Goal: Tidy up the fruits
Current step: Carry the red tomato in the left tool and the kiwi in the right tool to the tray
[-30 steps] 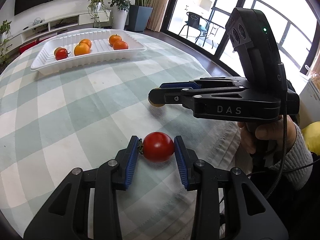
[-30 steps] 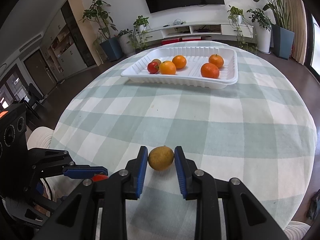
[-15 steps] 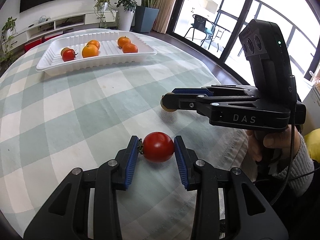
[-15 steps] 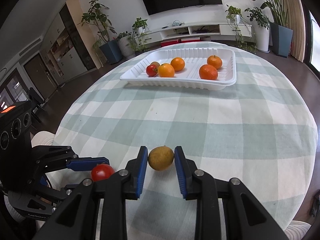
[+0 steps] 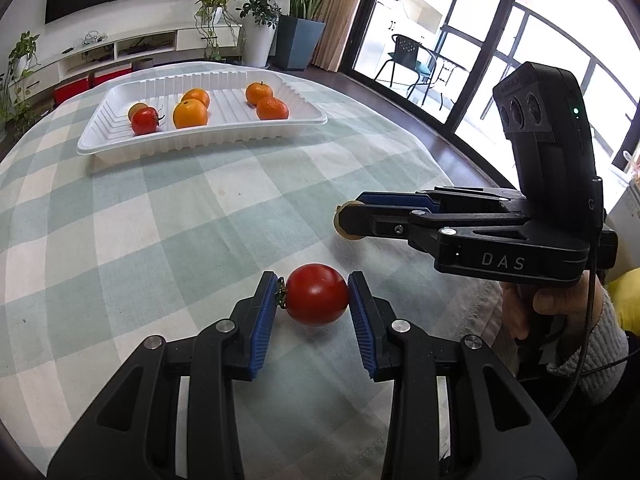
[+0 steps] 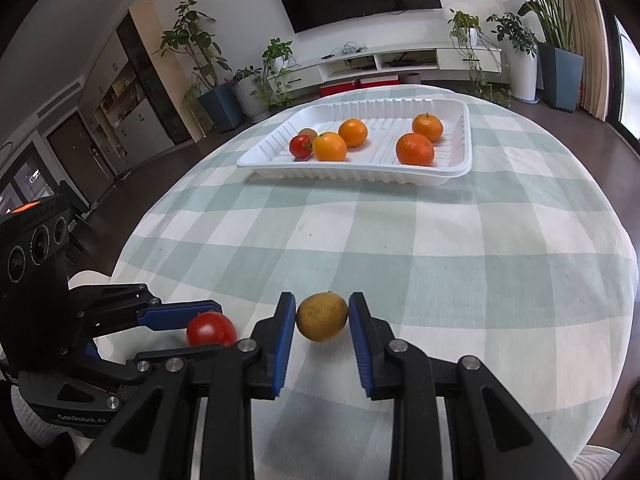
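Across the checked tablecloth (image 6: 460, 248), a white tray (image 6: 464, 148) is sitting at the far side, carrying four oranges, a small tomato (image 6: 301, 146) and a brownish fruit behind it. Nearer, the left gripper (image 5: 313, 295) is clamping a red tomato (image 5: 317, 294) between its blue pads, well apart from the tray. Just beside it, the right gripper (image 6: 322, 317) is gripping a yellow-brown fruit (image 6: 322, 317), both raised above the cloth.
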### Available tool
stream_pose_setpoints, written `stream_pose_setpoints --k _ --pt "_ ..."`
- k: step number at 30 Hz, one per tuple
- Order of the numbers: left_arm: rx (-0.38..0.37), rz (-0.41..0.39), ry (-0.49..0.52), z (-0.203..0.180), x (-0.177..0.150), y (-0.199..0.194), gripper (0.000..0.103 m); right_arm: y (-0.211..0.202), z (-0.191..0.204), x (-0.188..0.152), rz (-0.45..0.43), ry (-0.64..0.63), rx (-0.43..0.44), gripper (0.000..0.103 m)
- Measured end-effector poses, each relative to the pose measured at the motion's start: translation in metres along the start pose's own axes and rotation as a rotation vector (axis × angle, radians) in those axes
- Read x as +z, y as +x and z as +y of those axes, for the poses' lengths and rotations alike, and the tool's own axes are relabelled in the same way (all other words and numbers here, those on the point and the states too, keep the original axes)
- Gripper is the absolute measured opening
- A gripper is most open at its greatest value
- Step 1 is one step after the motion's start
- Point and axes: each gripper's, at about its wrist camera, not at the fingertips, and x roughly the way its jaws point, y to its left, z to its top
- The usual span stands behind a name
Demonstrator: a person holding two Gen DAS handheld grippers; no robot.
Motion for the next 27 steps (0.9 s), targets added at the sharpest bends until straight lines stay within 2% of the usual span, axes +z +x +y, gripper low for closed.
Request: stream_pose_setpoints --k 27 --pt "0.022 -0.049 -0.072 0.04 0.044 0.008 0.034 0.008 -0.022 0.039 -0.054 0.062 0.012 0.03"
